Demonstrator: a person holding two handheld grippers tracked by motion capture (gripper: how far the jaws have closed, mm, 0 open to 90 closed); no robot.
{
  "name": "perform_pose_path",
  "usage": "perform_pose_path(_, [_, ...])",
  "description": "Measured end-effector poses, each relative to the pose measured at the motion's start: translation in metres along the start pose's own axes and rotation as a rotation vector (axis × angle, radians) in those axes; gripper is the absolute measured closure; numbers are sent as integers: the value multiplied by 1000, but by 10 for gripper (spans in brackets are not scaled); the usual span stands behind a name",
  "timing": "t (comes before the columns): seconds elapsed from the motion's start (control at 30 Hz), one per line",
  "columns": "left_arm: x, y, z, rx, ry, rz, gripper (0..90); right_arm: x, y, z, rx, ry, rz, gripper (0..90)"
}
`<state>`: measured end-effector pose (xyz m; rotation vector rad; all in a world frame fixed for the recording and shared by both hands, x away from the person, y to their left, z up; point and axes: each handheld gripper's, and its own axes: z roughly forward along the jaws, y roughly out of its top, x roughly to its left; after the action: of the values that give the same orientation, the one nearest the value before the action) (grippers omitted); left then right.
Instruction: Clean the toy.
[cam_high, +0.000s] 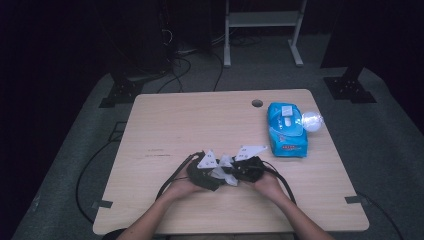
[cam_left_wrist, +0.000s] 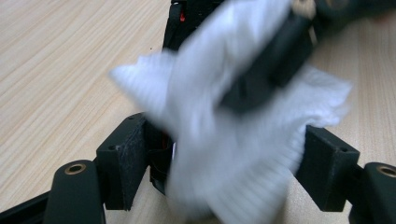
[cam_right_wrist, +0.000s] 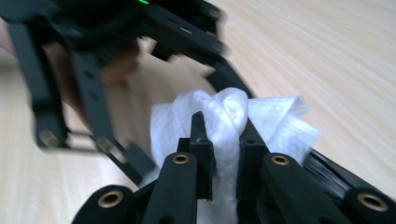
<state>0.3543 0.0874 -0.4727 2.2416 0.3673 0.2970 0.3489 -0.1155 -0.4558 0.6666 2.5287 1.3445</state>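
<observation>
High view: both hands meet near the front middle of the wooden table (cam_high: 165, 125), grippers tip to tip. Left gripper (cam_high: 207, 172) and right gripper (cam_high: 245, 167) have a white wet wipe (cam_high: 224, 172) bunched between them, just above the tabletop.

Right gripper view: right gripper (cam_right_wrist: 223, 135) has its jaws narrow, clamped on a twisted fold of the wipe (cam_right_wrist: 224, 112). Cloth is pinched between the pads and balloons out above them, with loose flaps spreading to both sides. Left gripper's black linkage sits just behind the wipe, blurred.

Left gripper view: left gripper (cam_left_wrist: 224, 158) has its jaws standing wide, pads well apart. The wipe (cam_left_wrist: 233, 154) hangs in the gap between them. The pad on the left of this view looks to be at the cloth's edge; can't tell if it actually presses, blur is heavy. The far pad sits at the other edge of the sheet, no squeeze visible. So: not a grip on this side. Right gripper's black jaw crosses over the top of the wipe in this view, also blurred.

Elsewhere on the table: blue wet-wipe pack (cam_high: 286, 130) lies flat at the far right, well apart from the hands. A small clear crumpled bit of plastic (cam_high: 312, 121) sits touching its right edge. Cable grommet hole (cam_high: 257, 103) near the far edge.
</observation>
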Motion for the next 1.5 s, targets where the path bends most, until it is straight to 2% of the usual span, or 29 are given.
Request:
perform_pose_path(0.03, [0, 0, 0, 0, 0, -1, 256, -8, -7, -12, 9, -43, 7, 801])
perform_pose_path(0.1, [1, 0, 0, -1, 1, 5, 255, -15, -14, -21, 12, -70, 25, 801])
perform_pose_path(0.23, [2, 1, -1, -11, 4, 9, 254, -27, -29, -41, 17, -118, 54, 801])
perform_pose_path(0.33, [2, 1, -1, -17, 1, 2, 254, -30, -36, -47, 17, -132, 80, 801])
perform_pose_path(0.47, [2, 1, -1, -11, 0, 2, 254, -24, -33, -43, 8, -108, 73, 801])
perform_pose_path(0.6, [2, 1, 0, -11, 0, 4, 254, -12, -25, -31, -1, -54, 45, 801])
perform_pose_path(0.7, [2, 0, 0, -7, -2, 6, 255, -8, -22, -28, 6, -53, 19, 801])
perform_pose_path(0.87, [2, 0, 0, -11, -3, 4, 255, -19, -27, -37, 14, -96, 41, 801])
perform_pose_path(1.03, [4, 0, -2, -19, -8, -4, 255, -36, -39, -52, 23, -160, 92, 801])
perform_pose_path(1.17, [5, 1, -2, -20, -9, -4, 255, -45, -45, -59, 30, -183, 117, 801])
perform_pose_path(1.4, [5, 2, -2, -24, -9, 5, 256, -57, -38, -48, 34, -218, 153, 801])
perform_pose_path(1.5, [5, 2, -2, -27, -9, 8, 256, -60, -30, -38, 21, -209, 164, 801])
